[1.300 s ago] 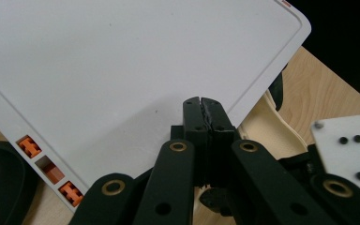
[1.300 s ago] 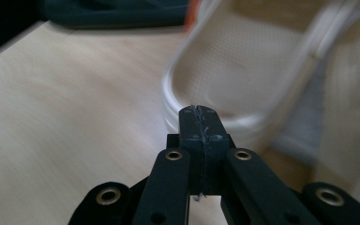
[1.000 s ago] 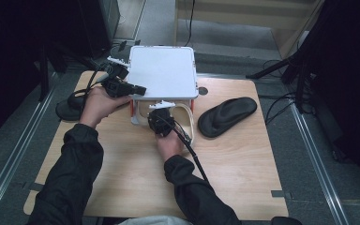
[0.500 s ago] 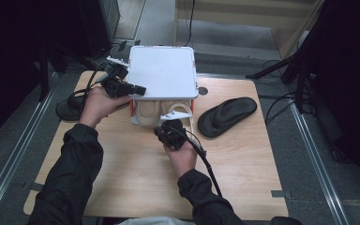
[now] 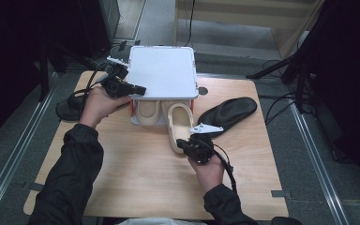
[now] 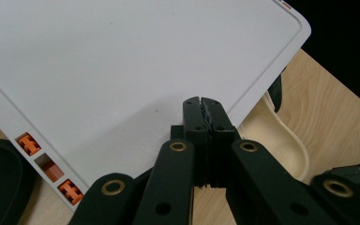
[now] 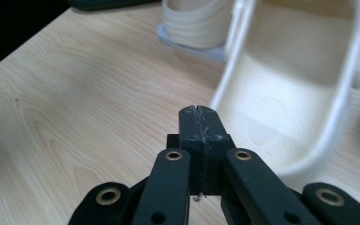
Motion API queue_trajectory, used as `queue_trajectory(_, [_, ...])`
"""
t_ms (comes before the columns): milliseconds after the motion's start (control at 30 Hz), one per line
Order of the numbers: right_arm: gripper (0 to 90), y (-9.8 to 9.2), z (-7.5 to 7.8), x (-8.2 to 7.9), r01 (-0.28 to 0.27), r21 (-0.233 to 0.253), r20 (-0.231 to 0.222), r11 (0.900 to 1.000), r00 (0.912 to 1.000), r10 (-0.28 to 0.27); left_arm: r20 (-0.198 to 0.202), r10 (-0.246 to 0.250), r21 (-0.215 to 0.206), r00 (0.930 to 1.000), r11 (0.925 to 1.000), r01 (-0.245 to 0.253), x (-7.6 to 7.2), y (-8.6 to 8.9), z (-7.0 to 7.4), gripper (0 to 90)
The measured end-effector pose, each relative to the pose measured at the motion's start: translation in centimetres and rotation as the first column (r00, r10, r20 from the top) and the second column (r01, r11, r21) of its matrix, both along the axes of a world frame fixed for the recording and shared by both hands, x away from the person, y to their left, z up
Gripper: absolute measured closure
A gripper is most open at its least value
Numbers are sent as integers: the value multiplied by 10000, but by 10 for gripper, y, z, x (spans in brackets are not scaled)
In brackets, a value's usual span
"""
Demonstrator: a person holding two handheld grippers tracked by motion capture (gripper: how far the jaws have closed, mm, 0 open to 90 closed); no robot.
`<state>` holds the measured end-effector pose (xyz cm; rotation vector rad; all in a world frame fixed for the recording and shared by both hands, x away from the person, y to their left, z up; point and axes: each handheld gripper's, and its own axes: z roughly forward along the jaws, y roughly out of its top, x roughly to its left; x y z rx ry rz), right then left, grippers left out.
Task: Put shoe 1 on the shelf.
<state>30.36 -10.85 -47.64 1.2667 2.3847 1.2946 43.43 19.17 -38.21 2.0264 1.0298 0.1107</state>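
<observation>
Right gripper view: the jaws of the right gripper are pressed together with nothing between them, sitting just beside the heel rim of the cream slipper; whether they are touching it cannot be told. In the high view this right gripper is lying at the slipper's near end, near the middle of the worktop. The cream slipper is running with its long axis from the near edge toward the far edge, its toe end pointing into the right opening of the white box and its heel end standing out on the bare wood. A second cream slipper is sitting in the left opening beside it.

Left gripper view: the jaws of the left gripper are also clenched and empty, resting against or just above the white box lid near its front edge. In the high view the left gripper is sitting at the box's front left corner.

Open room is lying toward the near edge of the worktop, where wide bare wood is surrounding the right hand. To the right, a black insole is lying diagonally, close beside the slipper, pointing toward the far right corner. Another dark insole is overhanging the left edge.
</observation>
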Motion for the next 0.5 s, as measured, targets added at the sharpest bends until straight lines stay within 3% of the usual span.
queue_trajectory(167, [900, -12, -1, -3, 30, -344, 91, 9994, 10000, -27, -27, 13, -26, 10000, 10000, -13, 0, 0, 0, 900])
queue_trajectory(500, [900, -29, -23, -5, 285, -771, -422, 9966, 9986, -318, 8, -30, -3, 10000, 10000, 30, 0, 1, 0, 900])
